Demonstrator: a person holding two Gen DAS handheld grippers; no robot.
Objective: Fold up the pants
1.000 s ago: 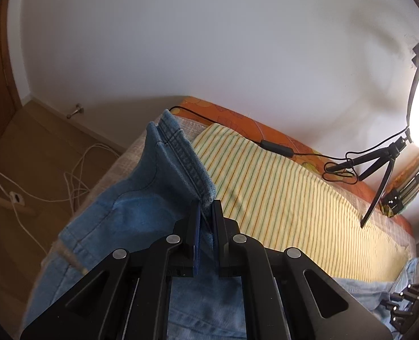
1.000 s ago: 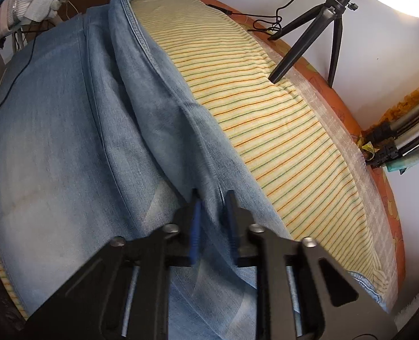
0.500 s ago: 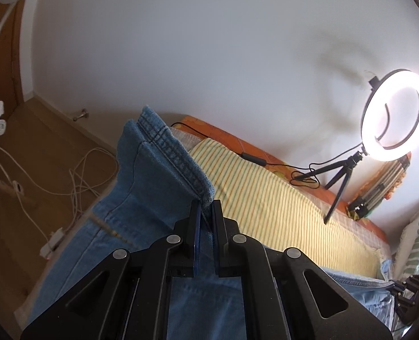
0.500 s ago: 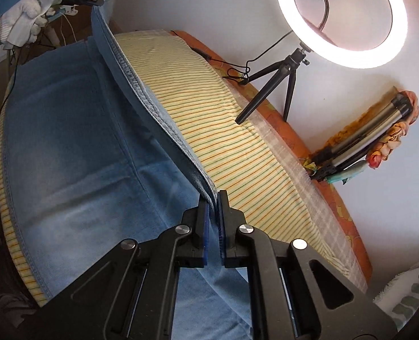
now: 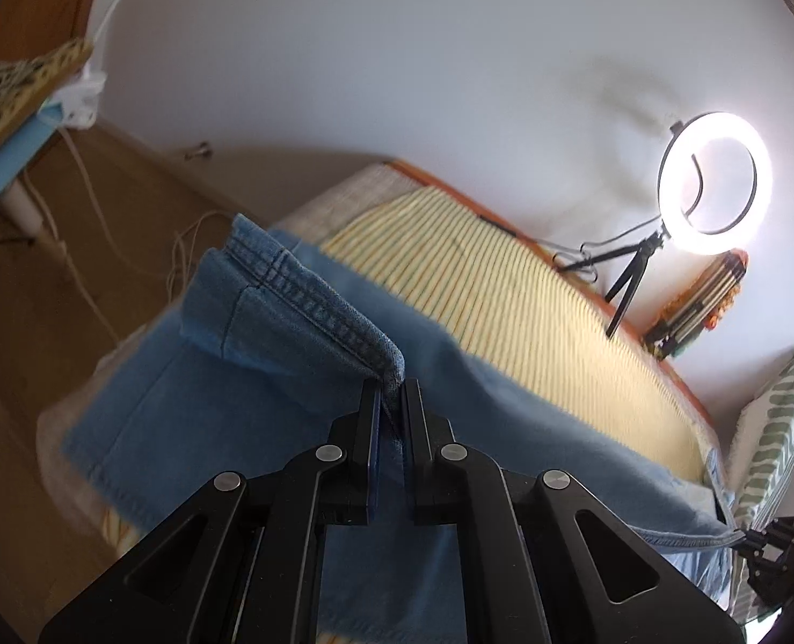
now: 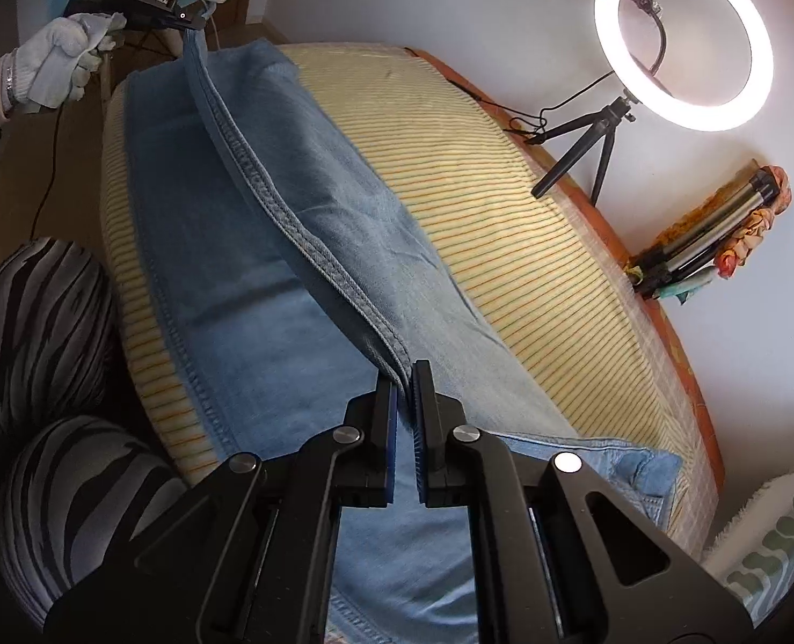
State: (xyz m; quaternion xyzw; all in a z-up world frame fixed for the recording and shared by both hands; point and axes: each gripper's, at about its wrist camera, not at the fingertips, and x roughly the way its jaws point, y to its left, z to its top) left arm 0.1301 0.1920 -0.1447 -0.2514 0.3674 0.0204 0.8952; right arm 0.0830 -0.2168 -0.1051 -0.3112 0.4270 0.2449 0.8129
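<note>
Blue denim pants [image 6: 268,279] lie spread on a bed with a yellow striped cover [image 6: 482,172]. My left gripper [image 5: 391,392] is shut on the hem end of the stitched edge [image 5: 311,306] and holds it above the bed. My right gripper [image 6: 405,375] is shut on the same seamed edge [image 6: 268,198] farther along. That edge runs taut in the air between both grippers. The left gripper also shows in the right wrist view [image 6: 184,21], held by a gloved hand [image 6: 53,70]. The right gripper shows at the lower right of the left wrist view [image 5: 772,553].
A lit ring light on a small tripod [image 6: 681,37] stands at the bed's far side by the white wall, with a folded tripod [image 6: 708,225] beside it. Striped dark cushions [image 6: 37,322] sit at the near edge. Cables lie on the wooden floor [image 5: 74,247].
Both grippers have risen and pulled back, lifting the pants' edge higher off the bed. One second ago the right gripper's fingers stood apart on the cloth; they are now shut on it.
</note>
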